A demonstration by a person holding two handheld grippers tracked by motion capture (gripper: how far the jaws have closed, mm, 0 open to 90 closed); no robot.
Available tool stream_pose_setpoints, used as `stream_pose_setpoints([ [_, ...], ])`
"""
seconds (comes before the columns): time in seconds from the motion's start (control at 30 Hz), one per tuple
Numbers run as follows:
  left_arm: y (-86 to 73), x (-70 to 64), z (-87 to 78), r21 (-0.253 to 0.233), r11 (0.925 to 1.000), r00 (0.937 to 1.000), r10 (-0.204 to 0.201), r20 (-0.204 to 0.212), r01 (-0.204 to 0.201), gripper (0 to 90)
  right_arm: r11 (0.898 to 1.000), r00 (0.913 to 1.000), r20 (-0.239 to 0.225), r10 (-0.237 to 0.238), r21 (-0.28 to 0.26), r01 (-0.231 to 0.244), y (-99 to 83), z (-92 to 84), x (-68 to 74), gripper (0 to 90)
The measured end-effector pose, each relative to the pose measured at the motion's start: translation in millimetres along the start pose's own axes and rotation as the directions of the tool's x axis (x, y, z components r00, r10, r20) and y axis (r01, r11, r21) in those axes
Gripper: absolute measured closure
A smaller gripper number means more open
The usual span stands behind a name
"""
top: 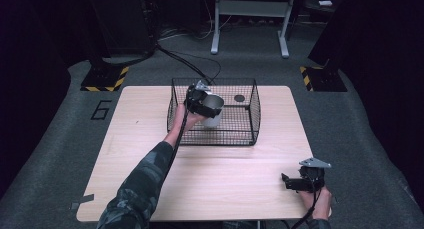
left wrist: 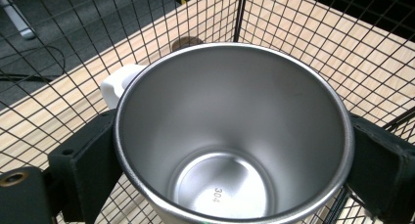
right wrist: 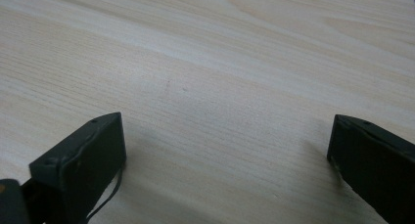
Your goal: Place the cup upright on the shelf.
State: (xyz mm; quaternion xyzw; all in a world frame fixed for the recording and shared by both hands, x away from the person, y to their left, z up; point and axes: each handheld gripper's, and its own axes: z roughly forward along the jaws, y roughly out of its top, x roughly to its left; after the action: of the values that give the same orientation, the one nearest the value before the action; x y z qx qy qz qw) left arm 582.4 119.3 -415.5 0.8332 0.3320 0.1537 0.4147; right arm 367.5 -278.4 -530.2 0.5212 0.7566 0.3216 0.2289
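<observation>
Steel cup (left wrist: 234,136) sits pinched across its rim in my left gripper (top: 202,103), inside the wire basket (top: 250,134) — I'd keep it upright and level. Right gripper (top: 300,181) rests spread on the table (top: 225,174).

The left gripper (left wrist: 230,155) clamps a steel cup (left wrist: 235,136) by its sides inside the wire basket (left wrist: 303,53).

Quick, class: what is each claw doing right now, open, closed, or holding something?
Left claw: closed on the steel cup, inside the wire basket.
Right claw: open, holding nothing, over the bare table.
</observation>
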Motion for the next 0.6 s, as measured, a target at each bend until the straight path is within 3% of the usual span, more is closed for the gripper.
stream_pose_setpoints([
  [0.6,0.4,2.7,18.6,0.091,0.9956,0.9995,0.019,0.025,-0.021,6.7,1.000,1.0000,-0.001,0.000,-0.001,0.000,0.1,0.2,-0.1,0.3],
])
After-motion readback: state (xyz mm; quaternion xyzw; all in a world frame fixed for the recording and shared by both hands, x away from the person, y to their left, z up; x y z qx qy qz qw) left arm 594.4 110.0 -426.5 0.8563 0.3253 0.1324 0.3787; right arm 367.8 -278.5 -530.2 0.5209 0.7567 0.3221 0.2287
